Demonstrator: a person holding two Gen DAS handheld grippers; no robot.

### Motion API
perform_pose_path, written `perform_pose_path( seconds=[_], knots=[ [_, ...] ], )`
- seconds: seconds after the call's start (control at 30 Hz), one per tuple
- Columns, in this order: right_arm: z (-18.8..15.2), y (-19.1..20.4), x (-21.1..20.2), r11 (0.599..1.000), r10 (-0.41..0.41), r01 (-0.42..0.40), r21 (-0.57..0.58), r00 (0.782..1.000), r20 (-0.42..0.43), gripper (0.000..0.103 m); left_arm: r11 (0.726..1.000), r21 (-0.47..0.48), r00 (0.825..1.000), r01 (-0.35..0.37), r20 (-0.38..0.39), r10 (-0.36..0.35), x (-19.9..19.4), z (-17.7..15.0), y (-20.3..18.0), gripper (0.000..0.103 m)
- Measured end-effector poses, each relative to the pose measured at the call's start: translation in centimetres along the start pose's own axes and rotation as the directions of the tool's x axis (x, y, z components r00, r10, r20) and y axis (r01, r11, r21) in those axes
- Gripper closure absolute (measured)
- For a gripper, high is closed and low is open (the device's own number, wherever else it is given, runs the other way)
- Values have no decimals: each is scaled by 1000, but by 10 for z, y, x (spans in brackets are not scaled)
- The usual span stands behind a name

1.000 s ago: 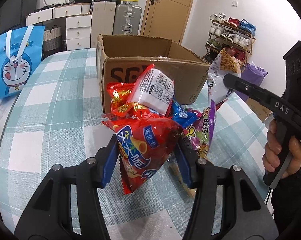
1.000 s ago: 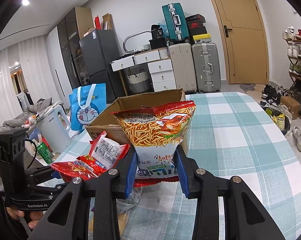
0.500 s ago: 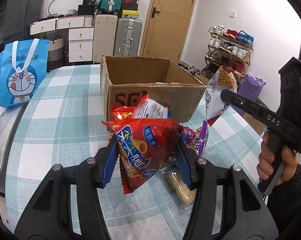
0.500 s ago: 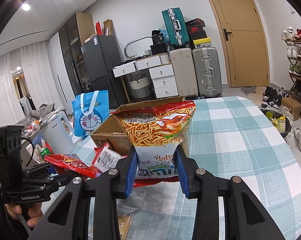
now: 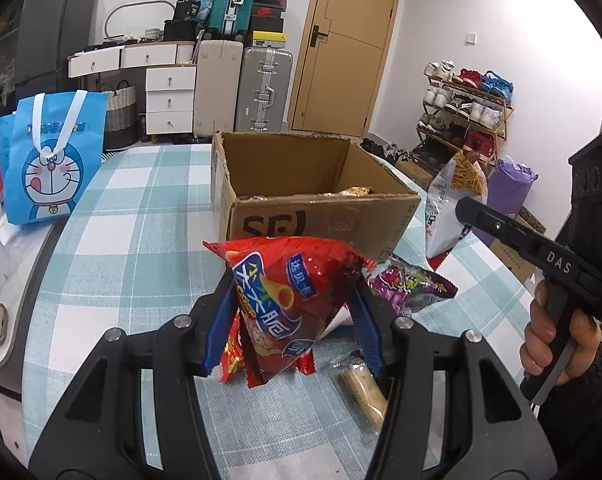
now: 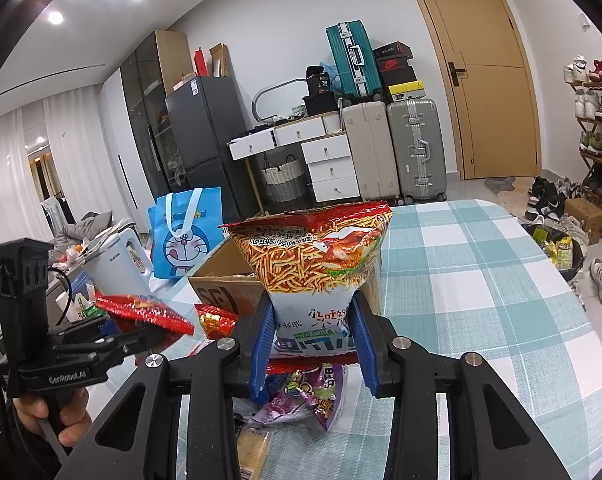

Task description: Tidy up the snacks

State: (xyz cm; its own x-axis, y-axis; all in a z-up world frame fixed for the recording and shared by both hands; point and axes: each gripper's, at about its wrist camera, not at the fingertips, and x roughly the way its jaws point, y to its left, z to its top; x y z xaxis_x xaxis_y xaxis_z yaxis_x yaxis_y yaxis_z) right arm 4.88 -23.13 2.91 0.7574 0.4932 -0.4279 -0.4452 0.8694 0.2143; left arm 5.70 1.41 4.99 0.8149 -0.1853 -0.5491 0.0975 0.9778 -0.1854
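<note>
Since a second ago, the red snack bag has risen clear of the pile with the left gripper, and the cardboard box now shows its inside.

From the left wrist, the blue pads pinch the red bag low on its body, the bag standing tilted between them with a second, smaller red packet hanging at its bottom edge — whether that one is pinched too or only clinging I cannot tell. On the checked tablecloth below lie a purple packet and a clear-wrapped biscuit roll. The box stands just beyond, open, with a few packets at its bottom. At right a hand holds the other tool.

From the right wrist, the right gripper is clenched on the noodle-snack bag, gripping its white lower end, upside down, in front of the box. It has barely moved. The left tool and its red bag float at left, with a kettle behind.

Risks as I judge them: the hanger-on packet may drop short of the box; both puffed bags are slippery, so a tilt could slide them out; and two tools heading for one opening could collide — one should go first.
</note>
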Motion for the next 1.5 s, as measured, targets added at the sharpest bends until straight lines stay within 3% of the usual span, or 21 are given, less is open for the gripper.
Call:
perform_pose_path(
  seconds=[0.83, 1.5],
  knots=[
    [32, 8, 19, 999, 44, -44, 28, 999, 5, 66, 997, 9, 994, -73, 77, 72, 22, 74, -13, 52],
    [60, 11, 42, 999, 37, -38, 35, 999, 16, 66, 994, 13, 991, -112, 76, 111, 53, 97, -23, 52]
  ],
)
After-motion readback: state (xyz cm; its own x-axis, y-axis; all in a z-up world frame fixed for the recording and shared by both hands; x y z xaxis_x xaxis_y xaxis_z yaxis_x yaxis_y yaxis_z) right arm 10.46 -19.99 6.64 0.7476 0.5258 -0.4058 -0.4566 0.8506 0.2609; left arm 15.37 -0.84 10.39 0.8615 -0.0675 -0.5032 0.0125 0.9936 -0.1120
